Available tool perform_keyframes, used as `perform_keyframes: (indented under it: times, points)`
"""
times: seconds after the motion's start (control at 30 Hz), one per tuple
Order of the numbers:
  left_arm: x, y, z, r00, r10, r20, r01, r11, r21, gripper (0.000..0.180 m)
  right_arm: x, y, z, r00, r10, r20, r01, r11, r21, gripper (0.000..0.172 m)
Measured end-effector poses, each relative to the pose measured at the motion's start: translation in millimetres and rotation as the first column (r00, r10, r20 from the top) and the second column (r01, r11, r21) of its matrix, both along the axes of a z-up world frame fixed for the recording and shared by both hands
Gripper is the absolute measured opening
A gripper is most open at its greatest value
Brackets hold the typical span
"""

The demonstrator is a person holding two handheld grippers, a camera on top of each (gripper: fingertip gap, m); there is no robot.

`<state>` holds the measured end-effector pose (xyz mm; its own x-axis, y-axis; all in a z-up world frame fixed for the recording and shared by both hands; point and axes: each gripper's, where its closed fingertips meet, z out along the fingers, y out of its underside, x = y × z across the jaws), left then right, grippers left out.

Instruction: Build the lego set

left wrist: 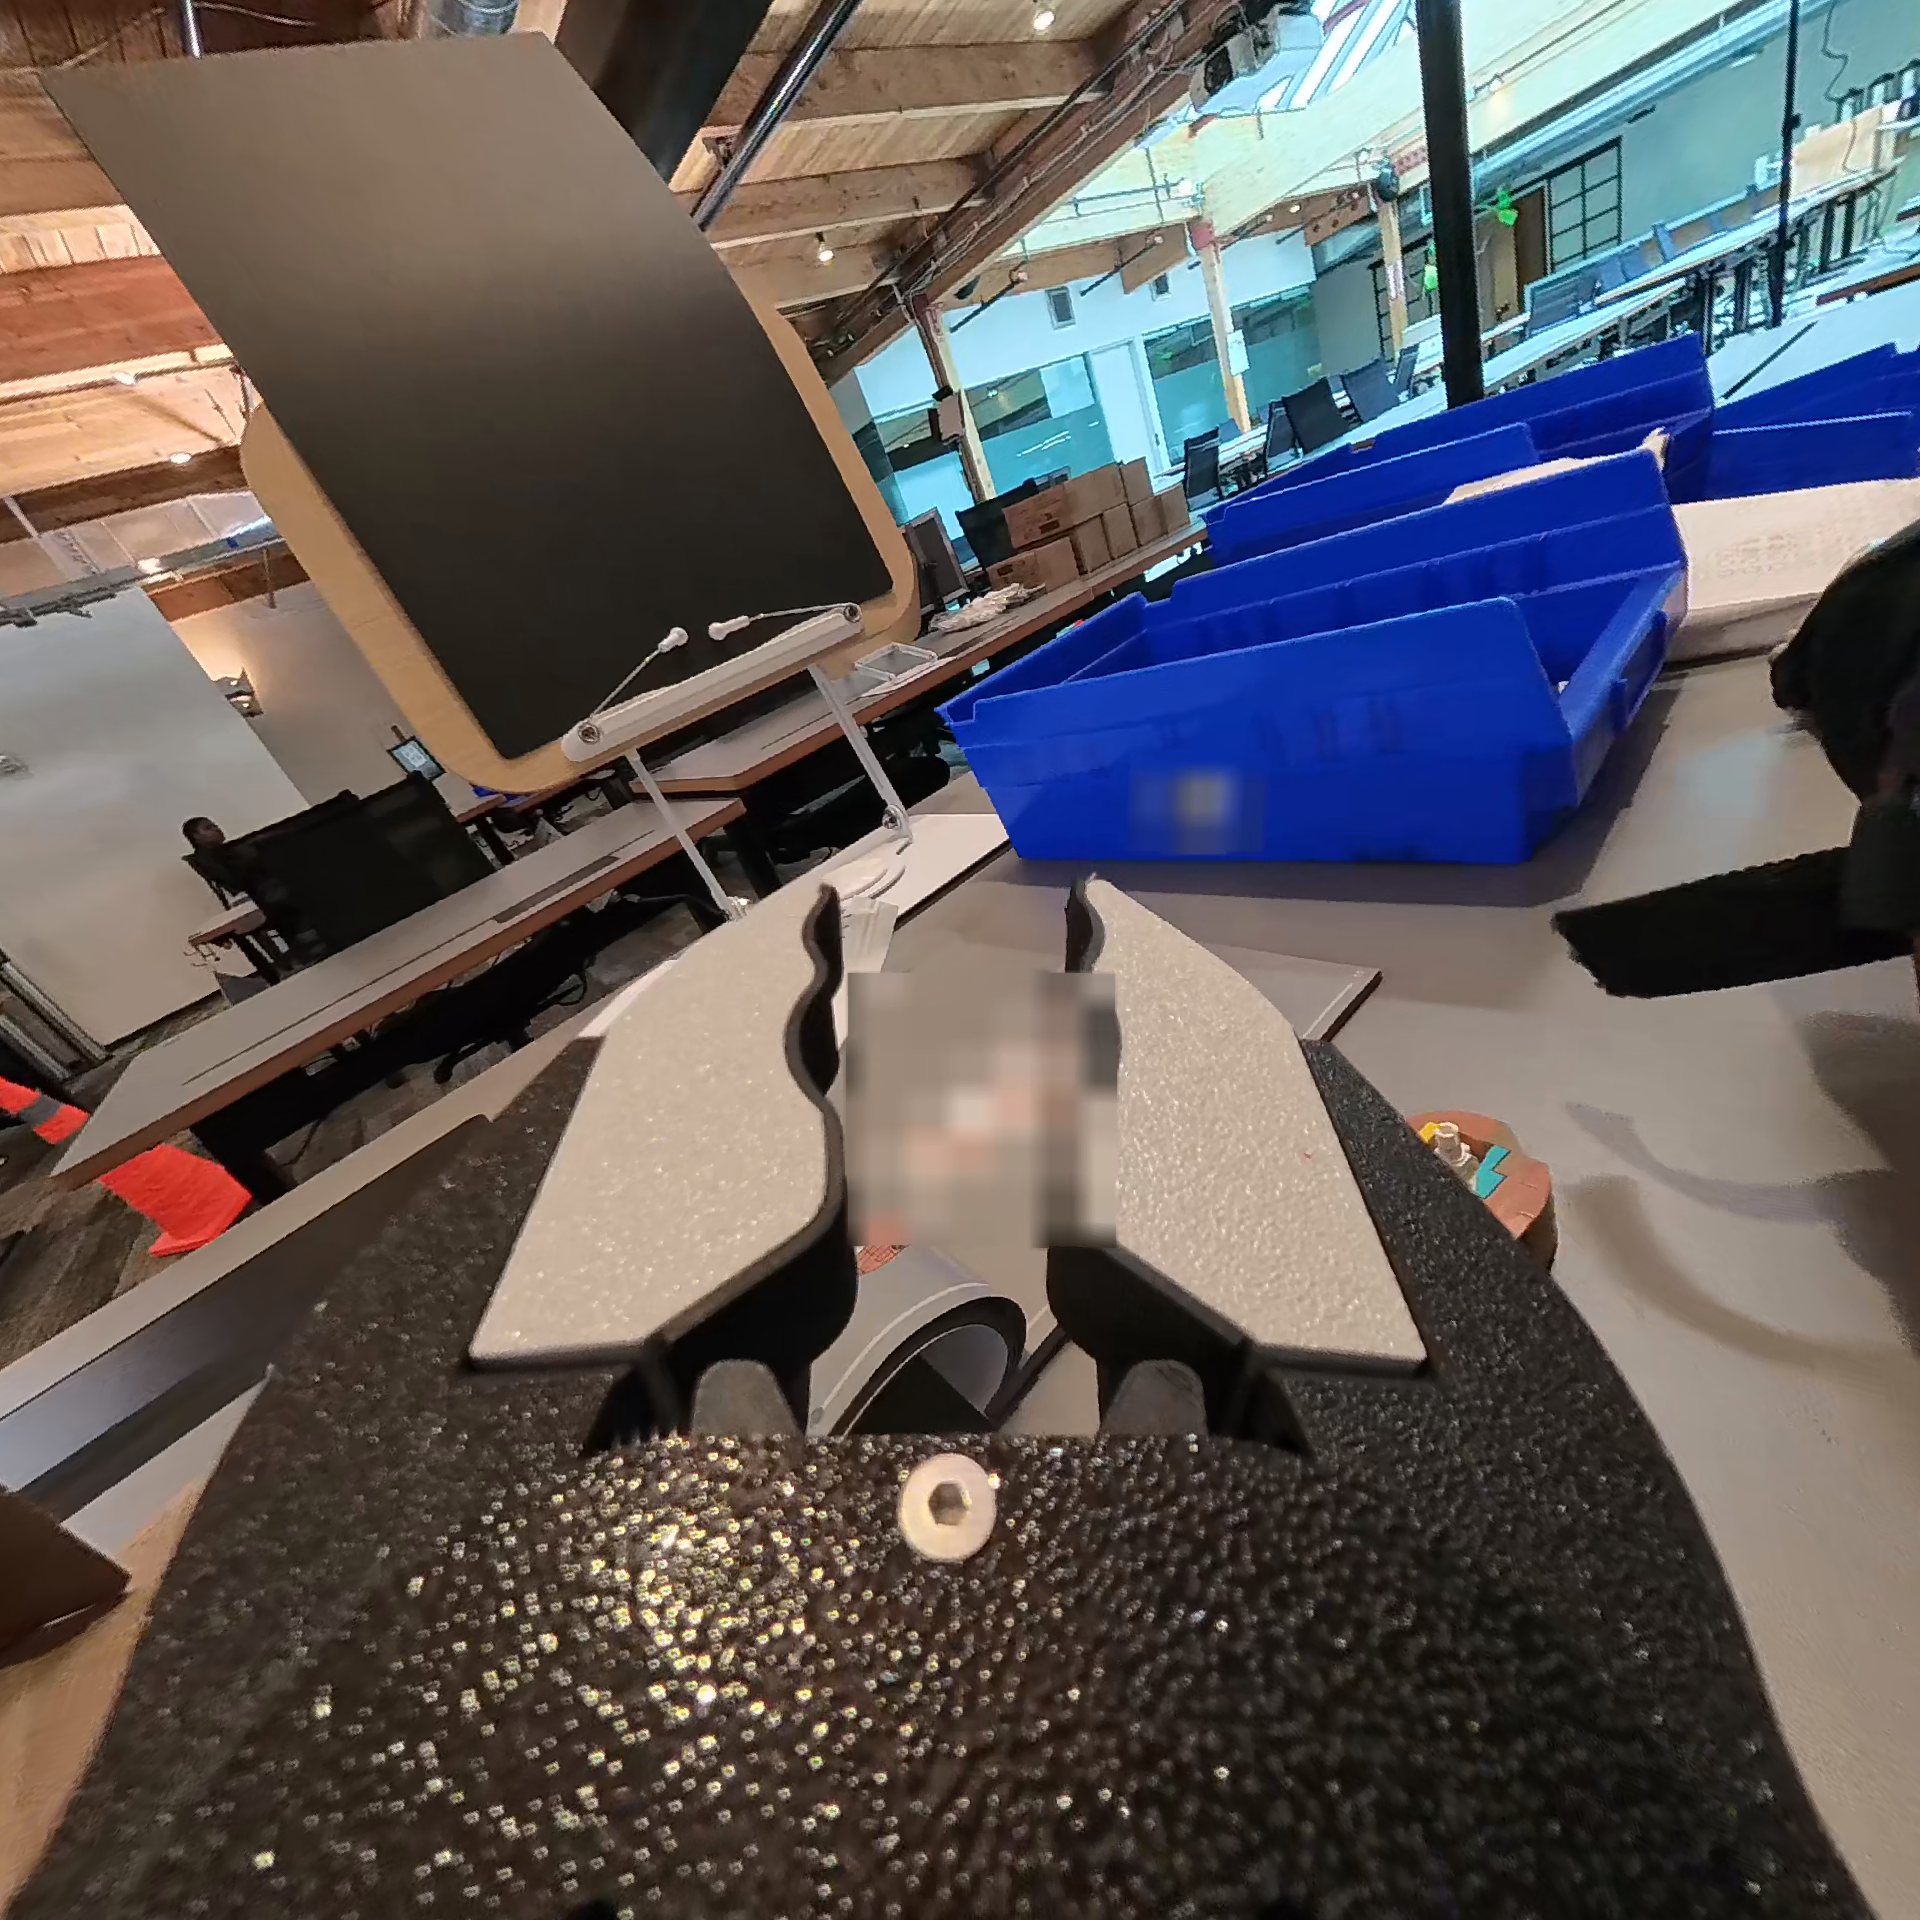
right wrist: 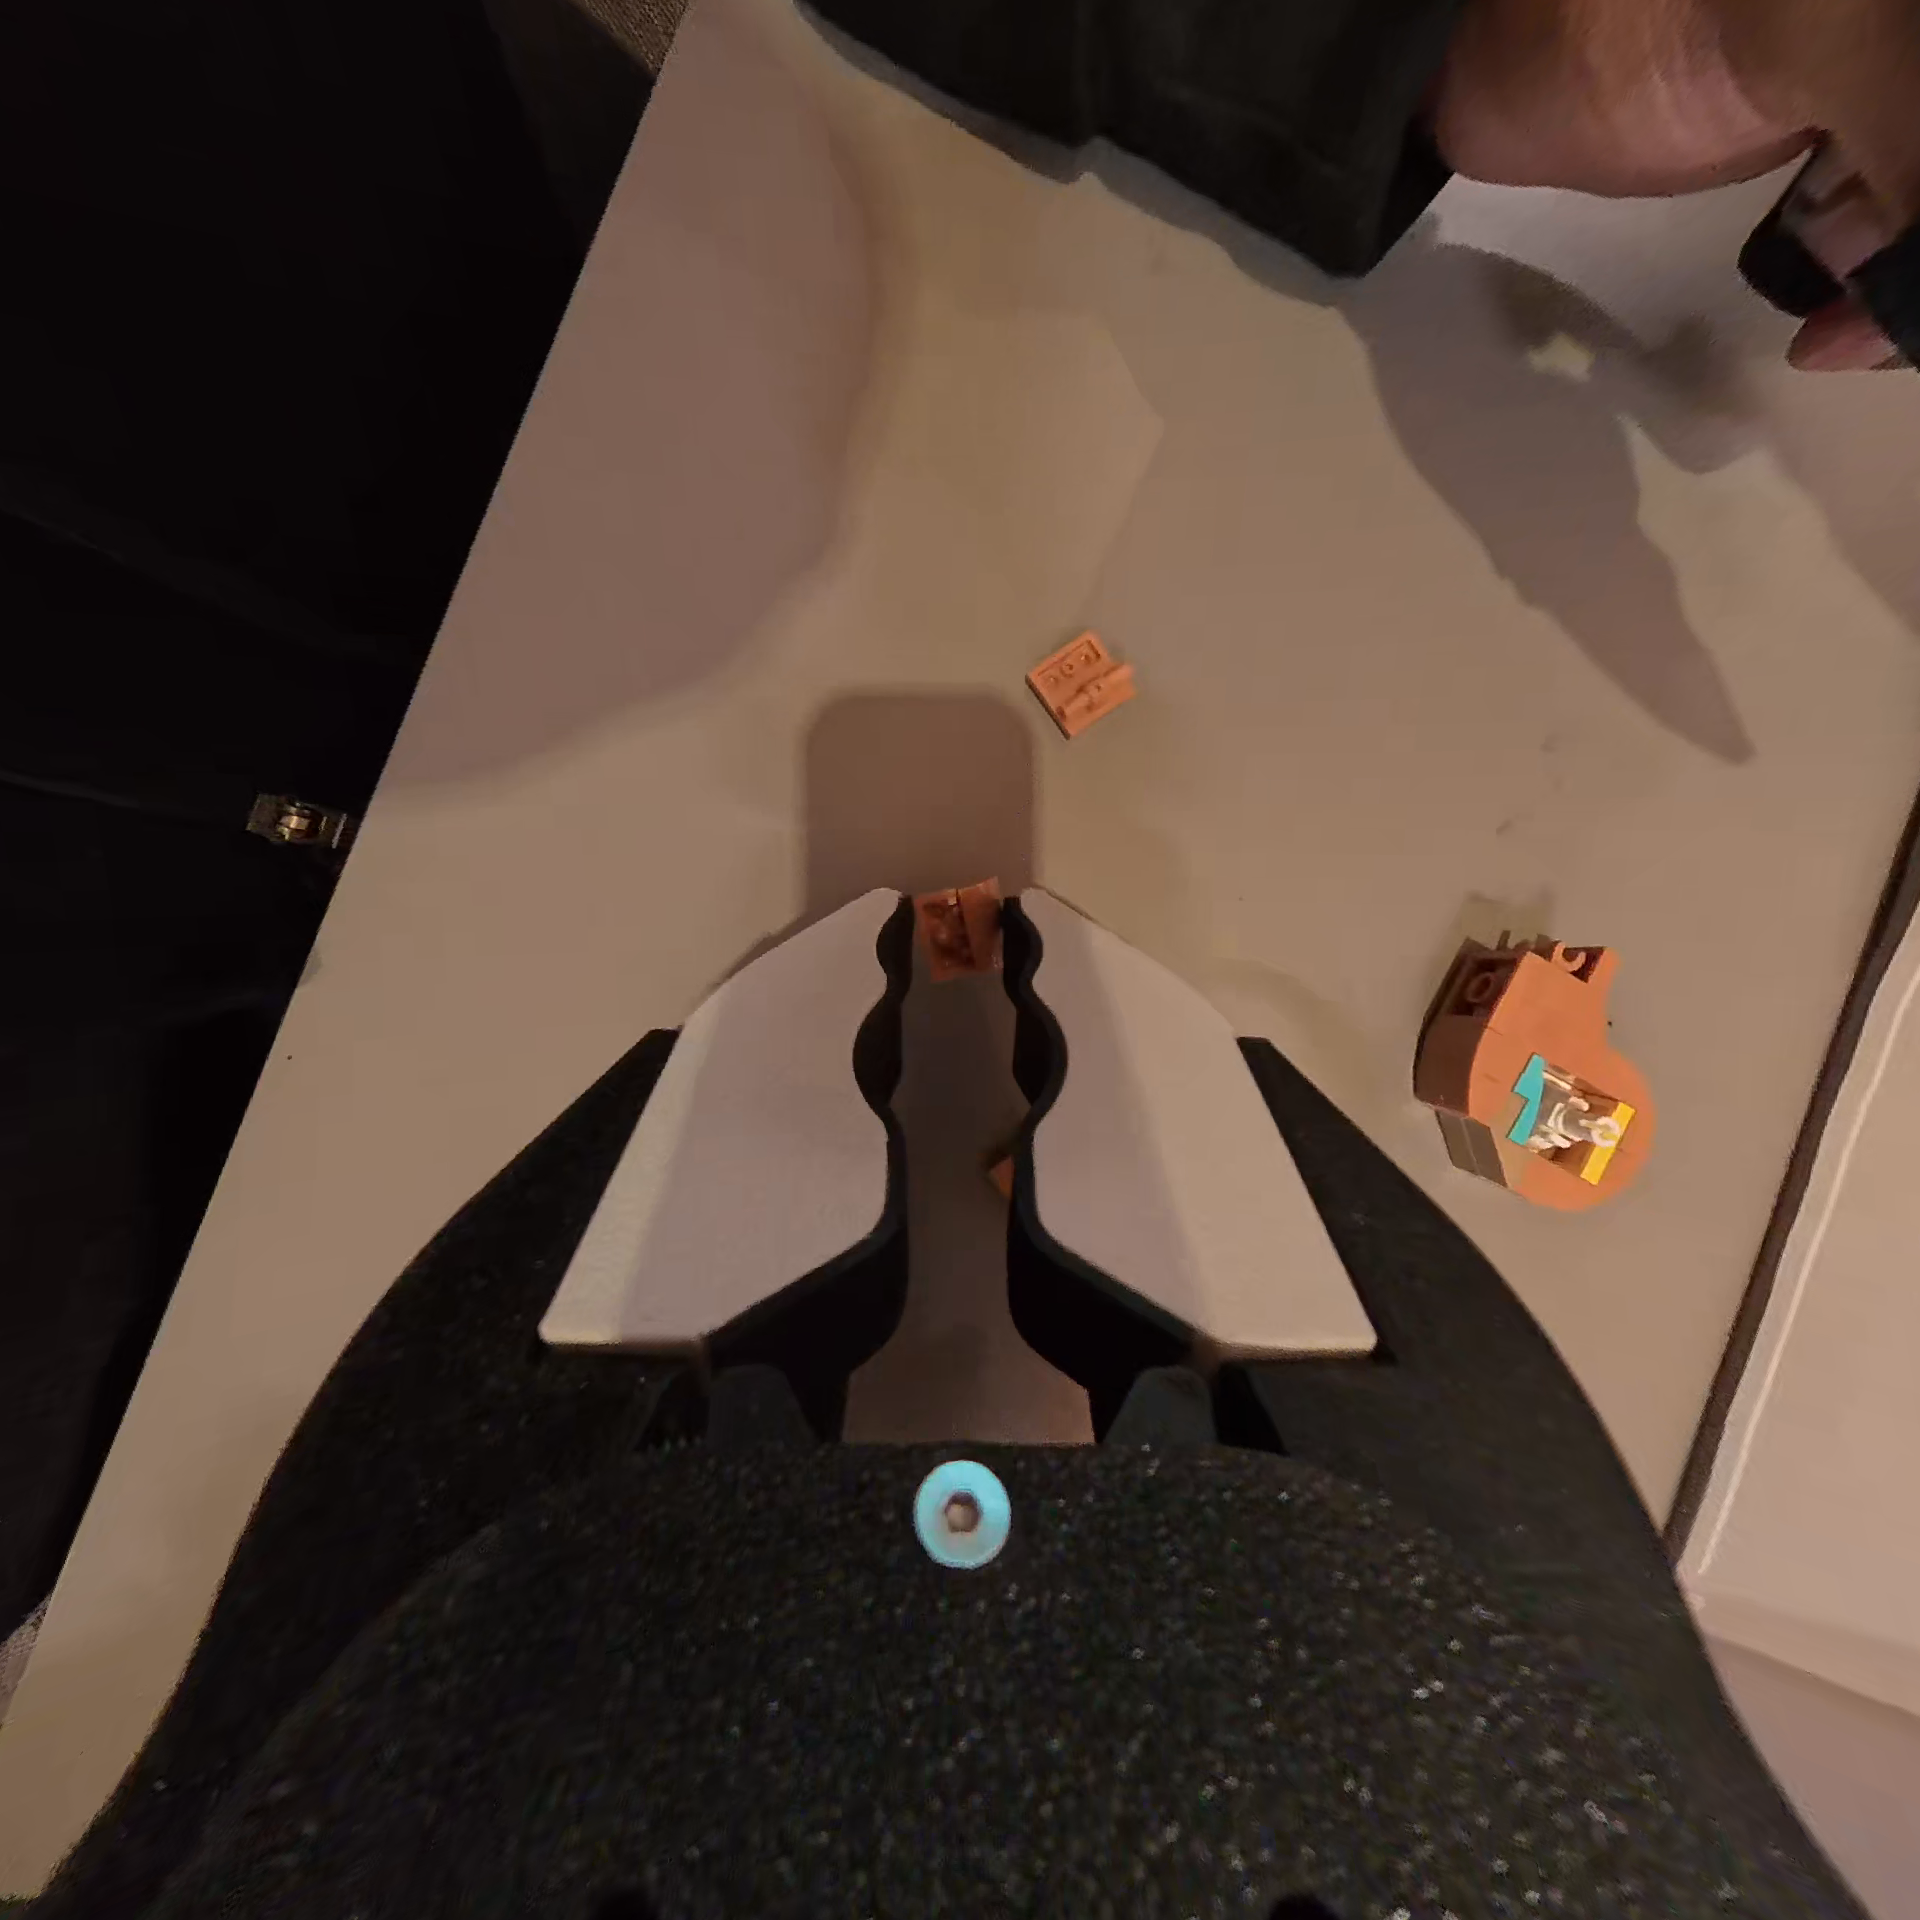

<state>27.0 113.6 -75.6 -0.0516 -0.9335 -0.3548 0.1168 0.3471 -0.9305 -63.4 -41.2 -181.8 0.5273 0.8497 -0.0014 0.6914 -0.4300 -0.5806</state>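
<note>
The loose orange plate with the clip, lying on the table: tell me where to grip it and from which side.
Probably from above, pads on the two long straight edges of the loose orange plate. It lies flat, so only its thin sides offer purchase; keep off the raised clip at one end.

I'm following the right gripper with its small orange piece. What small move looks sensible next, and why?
Probably carry it toward the brown and orange brick model. The right gripper pinches a small orange brick piece at its fingertips, above the table.

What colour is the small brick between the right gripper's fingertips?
Orange-brown brick, clearest in the right wrist view.
</note>
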Motion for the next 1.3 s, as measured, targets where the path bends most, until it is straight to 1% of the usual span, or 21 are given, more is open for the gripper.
perform_keyframes:
  times: [0.23, 0.8, 1.03, 1.17, 1.3]
  points:
    - [3, 1, -5, 1.0, -0.003, -0.016, 0.002, 1.0, -0.005, 0.041, -2, -3, -3, 0.999, 0.01, -0.035, -0.011, 1.0, -0.027, 0.016]
    - [2, 4, -5, 1.0, 0.004, -0.019, -0.004, 1.0, -0.014, 0.041, -2, -5, -10, 1.0, 0.018, -0.026, -0.019, 0.998, -0.06, 0.017]
    - [1, 6, -4, 1.0, 0.007, -0.017, -0.007, 1.0, -0.013, 0.041, -4, -8, -10, 0.999, 0.021, -0.041, -0.024, 0.997, -0.077, 0.02]
    - [2, 7, -6, 1.0, 0.009, -0.022, -0.009, 1.0, -0.015, 0.041, -3, -7, 3, 0.996, 0.004, -0.092, -0.01, 0.998, -0.069, 0.022]
    - [2, 8, -7, 1.0, 0.01, -0.026, -0.011, 1.0, -0.016, 0.041, 16, -2, 34, 0.987, -0.049, -0.156, 0.046, 0.999, -0.026, 0.023]
